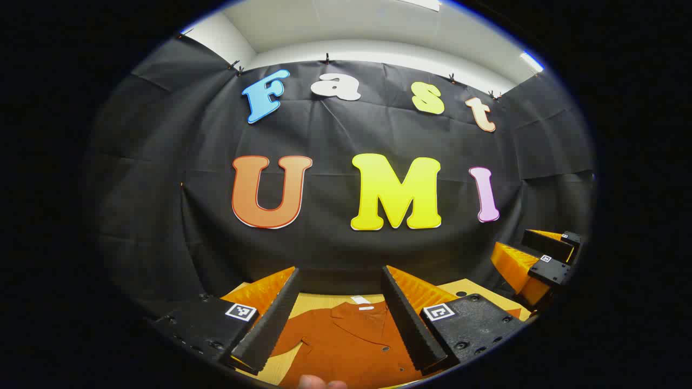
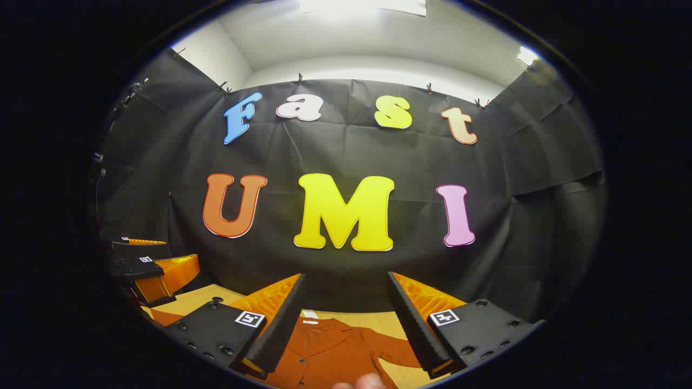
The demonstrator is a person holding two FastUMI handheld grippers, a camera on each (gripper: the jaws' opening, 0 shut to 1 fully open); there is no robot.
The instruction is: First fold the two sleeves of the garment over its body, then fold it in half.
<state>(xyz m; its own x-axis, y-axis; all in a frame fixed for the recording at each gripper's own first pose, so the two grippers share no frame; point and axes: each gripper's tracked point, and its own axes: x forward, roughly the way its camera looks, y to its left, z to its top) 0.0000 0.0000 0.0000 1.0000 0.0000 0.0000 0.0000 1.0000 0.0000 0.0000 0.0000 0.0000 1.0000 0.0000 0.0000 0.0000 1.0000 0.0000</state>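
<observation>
Both claws are hanging above the desk (image 1: 476, 286), aimed mostly at the booth wall, nothing gripped. Left claw (image 1: 340, 319) is sitting wide open with empty air between its fingers; right claw (image 2: 346, 324) is doing the same. Each is also showing up at the edge of the other's view, raised off the desk.

Garment (image 1: 346, 340) is a rust-orange buttoned shirt lying flat on the desk, collar (image 1: 359, 313) pointing toward the wall, front facing up. In the right gripper view one sleeve (image 2: 394, 348) is lying spread out to the side, apart from the body. The other sleeve is mostly hidden behind the left claw's finger, so I'm not calling its state.

My read: we're sitting at the start, with the first sleeve fold not yet done. Next move is calling for tipping a claw down, dropping to the cuff end of a sleeve, pinching the fabric, then carrying it across the body. Pinch should catch one layer only.
</observation>
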